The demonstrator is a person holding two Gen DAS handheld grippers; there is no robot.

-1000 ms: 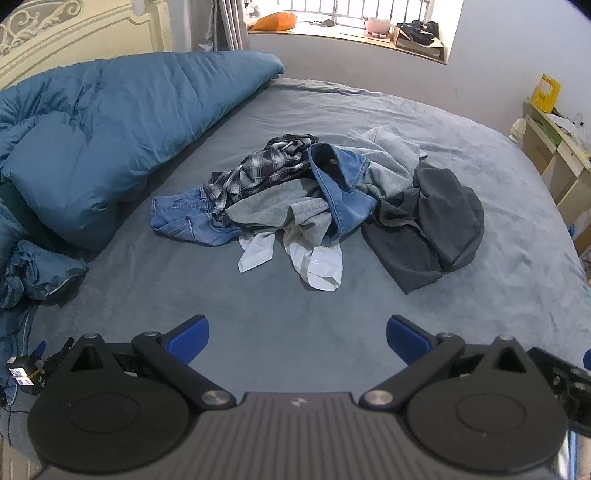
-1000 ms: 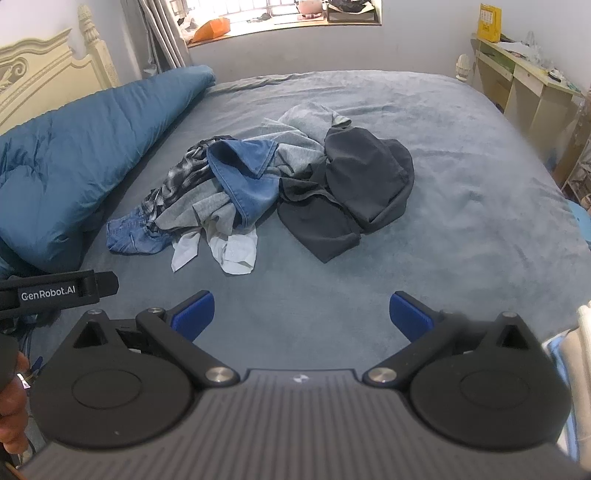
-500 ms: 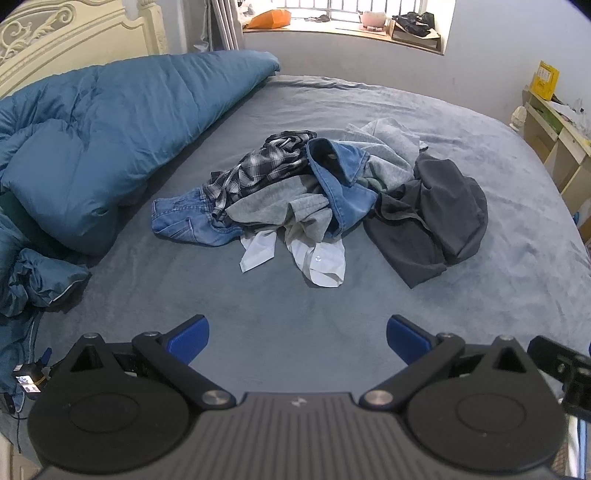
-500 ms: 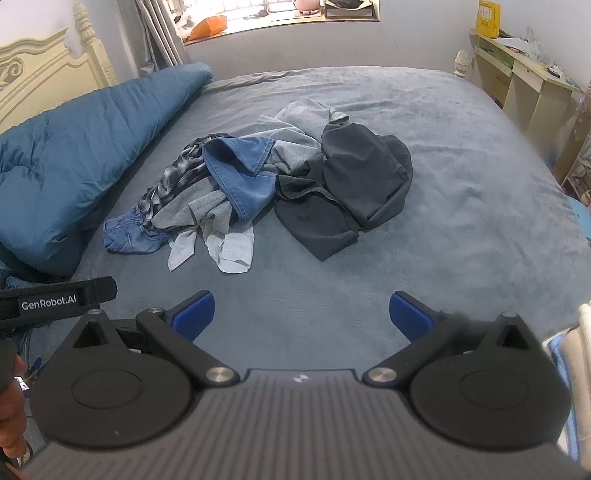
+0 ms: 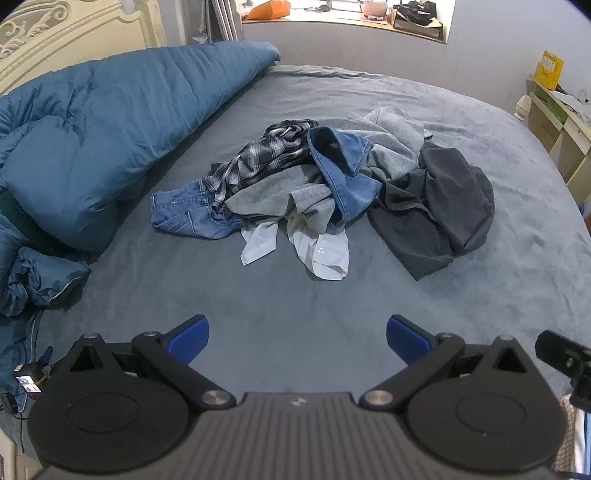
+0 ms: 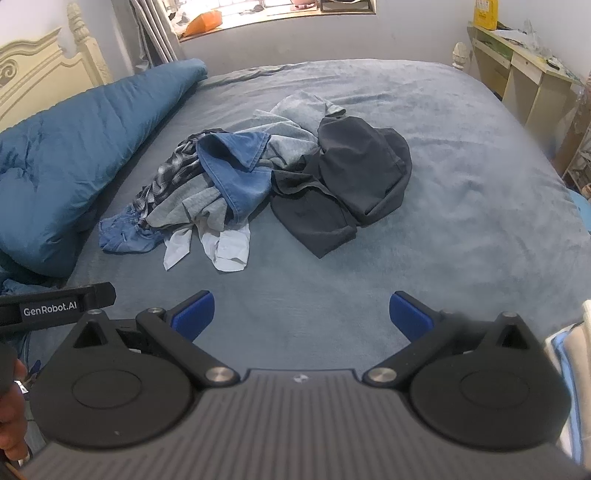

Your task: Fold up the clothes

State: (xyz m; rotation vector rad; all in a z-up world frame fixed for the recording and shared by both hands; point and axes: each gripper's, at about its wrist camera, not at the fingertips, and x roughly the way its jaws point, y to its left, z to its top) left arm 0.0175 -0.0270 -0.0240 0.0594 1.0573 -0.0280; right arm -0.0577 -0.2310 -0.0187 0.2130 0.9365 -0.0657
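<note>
Daylight from window [image 5: 332,11] at far wall, overexposed there. Room evenly lit, soft weak shadows under clothes pile [image 5: 325,192]. Strong fisheye bend at edges, dark vignette in corners. Centre sharp; right gripper [image 6: 301,317] arm slightly smeared nr right fingertip. No glare on bed [image 6: 461,221].

white shirt [image 5: 325,254] mostly buried, jeans [image 5: 184,218] partly covered
</note>
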